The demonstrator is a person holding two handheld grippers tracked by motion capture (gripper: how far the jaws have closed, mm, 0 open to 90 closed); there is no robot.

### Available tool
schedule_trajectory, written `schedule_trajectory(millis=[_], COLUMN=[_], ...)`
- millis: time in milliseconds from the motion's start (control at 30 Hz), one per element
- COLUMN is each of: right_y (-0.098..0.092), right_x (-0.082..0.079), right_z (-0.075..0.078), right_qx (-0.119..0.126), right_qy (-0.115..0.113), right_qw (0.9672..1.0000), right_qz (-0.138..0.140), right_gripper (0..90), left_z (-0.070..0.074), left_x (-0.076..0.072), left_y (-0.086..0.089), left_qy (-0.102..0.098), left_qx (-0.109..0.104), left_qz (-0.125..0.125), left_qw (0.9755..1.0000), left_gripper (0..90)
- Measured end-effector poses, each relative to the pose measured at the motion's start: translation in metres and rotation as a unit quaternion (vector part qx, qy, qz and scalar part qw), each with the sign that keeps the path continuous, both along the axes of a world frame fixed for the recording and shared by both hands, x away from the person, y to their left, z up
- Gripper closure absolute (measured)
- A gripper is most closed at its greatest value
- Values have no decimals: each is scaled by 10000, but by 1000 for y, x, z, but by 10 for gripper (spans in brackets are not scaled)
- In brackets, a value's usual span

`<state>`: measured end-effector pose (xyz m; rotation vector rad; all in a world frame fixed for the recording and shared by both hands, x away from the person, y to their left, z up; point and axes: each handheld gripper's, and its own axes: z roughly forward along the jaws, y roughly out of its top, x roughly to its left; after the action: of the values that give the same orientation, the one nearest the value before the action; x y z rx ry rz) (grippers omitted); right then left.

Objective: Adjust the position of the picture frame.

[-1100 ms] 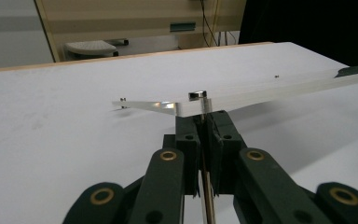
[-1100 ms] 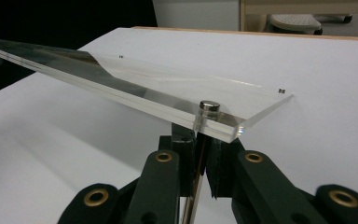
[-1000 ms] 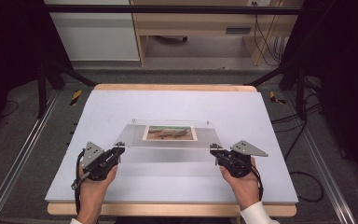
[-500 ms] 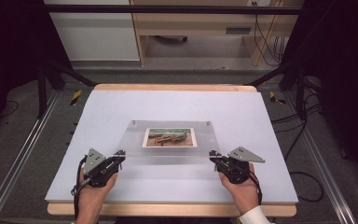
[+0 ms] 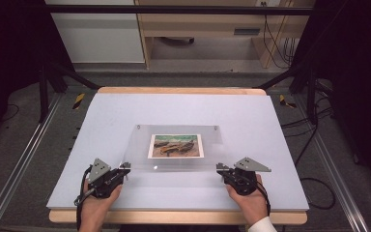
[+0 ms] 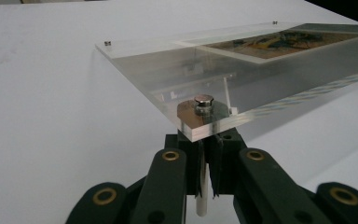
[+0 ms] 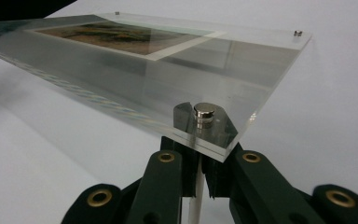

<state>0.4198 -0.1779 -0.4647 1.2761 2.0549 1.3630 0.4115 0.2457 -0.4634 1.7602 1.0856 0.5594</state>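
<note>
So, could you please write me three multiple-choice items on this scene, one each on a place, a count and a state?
1. Where does the colour landscape print sit?
A. inside the clear acrylic frame
B. on the floor
C. on the shelf behind

2. How many small silver corner studs hold the frame?
A. two
B. four
C. six

3. How is the left hand-held gripper?
A. wide open above the frame
B. lying on the pale table
C. shut on the white peg under a near corner

Answers: 1 A, the print shows behind the clear sheet; 2 B, the high view shows one per corner; 3 C, its jaws clamp the peg.
</note>
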Motion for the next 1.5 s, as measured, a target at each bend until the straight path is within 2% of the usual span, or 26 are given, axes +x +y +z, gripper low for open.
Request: schedule_trajectory(millis=[533,1267,1500], right_y=[2,3,3], right_x=[-1,0,1], right_z=[-5,-12,-12], right_qx=[-91,-250,-228], right_qy=[118,343,395], right_qw=[9999,9990,9988], right_qz=[66,152,170], right_gripper=[847,845,831], left_z=[-4,-11,-12], left_x=[2,3,3], left_y=[1,0,-1], left_qy=[111,372,350], left_qx=[89,297,333], left_qz=[43,-6,-21], left_qw=[9999,9989,9988], left_gripper=[840,839,827])
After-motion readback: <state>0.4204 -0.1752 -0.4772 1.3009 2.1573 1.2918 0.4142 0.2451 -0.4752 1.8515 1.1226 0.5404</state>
